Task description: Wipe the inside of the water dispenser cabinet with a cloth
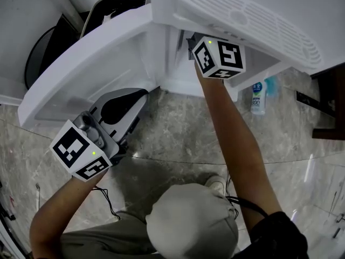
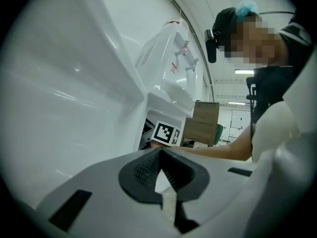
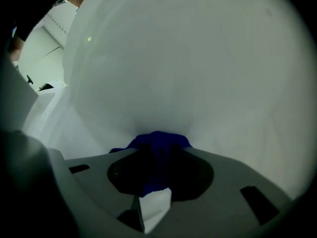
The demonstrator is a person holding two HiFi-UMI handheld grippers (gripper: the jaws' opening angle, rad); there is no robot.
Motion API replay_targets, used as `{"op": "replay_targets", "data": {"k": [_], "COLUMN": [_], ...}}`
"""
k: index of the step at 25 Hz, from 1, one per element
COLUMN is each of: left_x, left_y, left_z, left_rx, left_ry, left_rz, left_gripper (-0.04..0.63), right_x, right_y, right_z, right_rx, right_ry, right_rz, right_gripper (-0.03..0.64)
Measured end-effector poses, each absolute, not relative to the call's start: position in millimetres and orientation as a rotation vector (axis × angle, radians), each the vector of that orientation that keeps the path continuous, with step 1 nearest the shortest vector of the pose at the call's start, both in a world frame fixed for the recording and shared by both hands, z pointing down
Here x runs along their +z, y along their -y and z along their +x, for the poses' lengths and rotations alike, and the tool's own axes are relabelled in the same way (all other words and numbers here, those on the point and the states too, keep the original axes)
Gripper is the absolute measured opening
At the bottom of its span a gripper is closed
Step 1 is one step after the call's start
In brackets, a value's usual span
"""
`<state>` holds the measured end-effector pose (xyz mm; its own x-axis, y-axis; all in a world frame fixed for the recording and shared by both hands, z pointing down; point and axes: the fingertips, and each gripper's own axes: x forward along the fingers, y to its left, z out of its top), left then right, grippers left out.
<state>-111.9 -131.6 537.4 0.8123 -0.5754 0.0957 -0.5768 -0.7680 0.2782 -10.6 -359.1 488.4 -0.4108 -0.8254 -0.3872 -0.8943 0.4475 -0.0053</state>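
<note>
Cloth, dark blue, sits bunched between the fingers of my right gripper, which are clenched on it. Its front is up against the white inner wall of the cabinet. In the head view that gripper reaches in below the water dispenser. My left gripper hangs just beside the open door, fingers closed together with nothing between them. A bottle stands on the floor nearby.
</note>
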Motion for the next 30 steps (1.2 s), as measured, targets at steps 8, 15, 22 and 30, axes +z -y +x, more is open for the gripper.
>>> {"op": "replay_targets", "data": {"k": [8,15,22,30], "left_x": [537.1,528.6,530.2,523.2], "left_y": [134.6,137.4,136.7,124.6], "left_z": [-116.2,-118.4,-123.9,-128.3], "left_rx": [0.0,-0.018,-0.02,-0.023], "left_ry": [0.893,0.902,0.912,0.855], "left_rz": [2.692,2.704,2.696,2.748], "left_gripper": [-0.005,-0.005,-0.005,-0.005], "right_x": [486.3,487.5,487.9,489.6], "right_y": [324.9,358.4,358.2,342.3], "right_z": [-14.2,-11.4,-10.6,16.5], "right_rx": [0.354,0.347,0.375,0.441], "right_ry": [-2.364,-2.374,-2.373,-2.266], "right_rz": [-1.443,-1.503,-1.544,-1.74], "right_gripper": [0.095,0.095,0.095,0.095]}}
